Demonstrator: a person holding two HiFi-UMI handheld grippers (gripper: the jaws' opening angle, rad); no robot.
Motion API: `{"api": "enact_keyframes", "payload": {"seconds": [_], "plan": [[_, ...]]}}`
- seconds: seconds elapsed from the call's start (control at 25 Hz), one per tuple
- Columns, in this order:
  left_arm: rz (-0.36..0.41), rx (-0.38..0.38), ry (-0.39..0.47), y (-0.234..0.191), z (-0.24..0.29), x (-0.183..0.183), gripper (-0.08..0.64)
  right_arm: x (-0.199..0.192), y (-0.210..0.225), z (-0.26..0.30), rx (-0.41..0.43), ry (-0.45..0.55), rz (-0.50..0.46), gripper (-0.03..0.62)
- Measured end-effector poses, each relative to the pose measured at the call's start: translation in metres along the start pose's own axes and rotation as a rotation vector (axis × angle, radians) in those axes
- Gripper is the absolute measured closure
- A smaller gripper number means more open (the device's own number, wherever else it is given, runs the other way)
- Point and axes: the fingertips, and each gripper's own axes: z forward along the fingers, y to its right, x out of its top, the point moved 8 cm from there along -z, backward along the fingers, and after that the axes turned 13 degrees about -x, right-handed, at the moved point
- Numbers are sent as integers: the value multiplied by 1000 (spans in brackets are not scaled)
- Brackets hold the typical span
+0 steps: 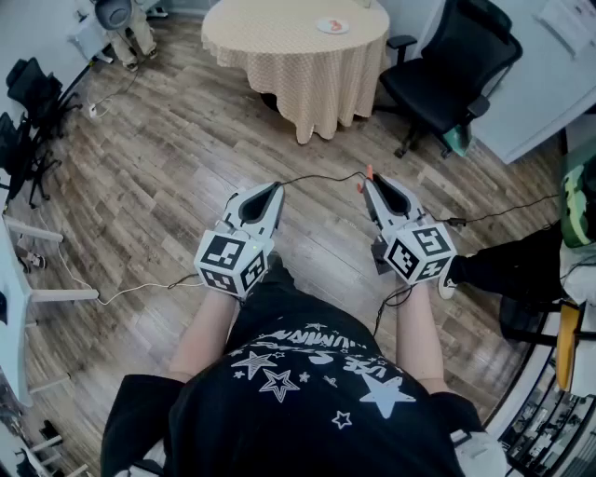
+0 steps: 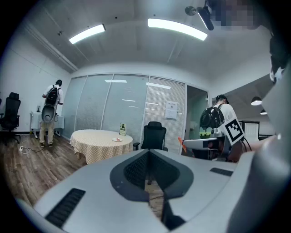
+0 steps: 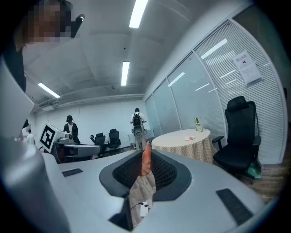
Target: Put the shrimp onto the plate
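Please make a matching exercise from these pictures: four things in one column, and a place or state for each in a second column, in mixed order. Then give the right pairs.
Things:
1. shrimp
2. plate
3. left gripper
4. chair

Places or states:
A. on the round table
B. shut, with nothing in it
C. between the jaws of the right gripper
D. black, beside the table

Right pairs: 1-C, 2-A, 3-B, 4-D
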Motion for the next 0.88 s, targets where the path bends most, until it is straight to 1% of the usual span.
{"api": "enact_keyframes", "payload": {"seconds": [0.2, 0.48, 0.64, 0.72, 0.8, 0.88], "plan": [[5, 1, 8, -15, -1, -2, 552, -2, -13, 22, 4, 8, -15, 522], [3, 40, 15, -32, -4, 2, 552, -4, -24, 32, 13, -18, -27, 522], [-12, 52, 5, -48, -4, -4, 552, -11, -21, 46, -4, -43, -9, 522], [-17, 60, 0, -59, -4, -7, 552, -14, -21, 56, 1, -49, 1, 522], [-22, 70, 5, -70, -4, -8, 552, -15, -21, 65, 0, -52, 19, 522], [-28, 83, 15, -82, -4, -7, 552, -17, -18, 77, -18, -55, 48, 522]]}}
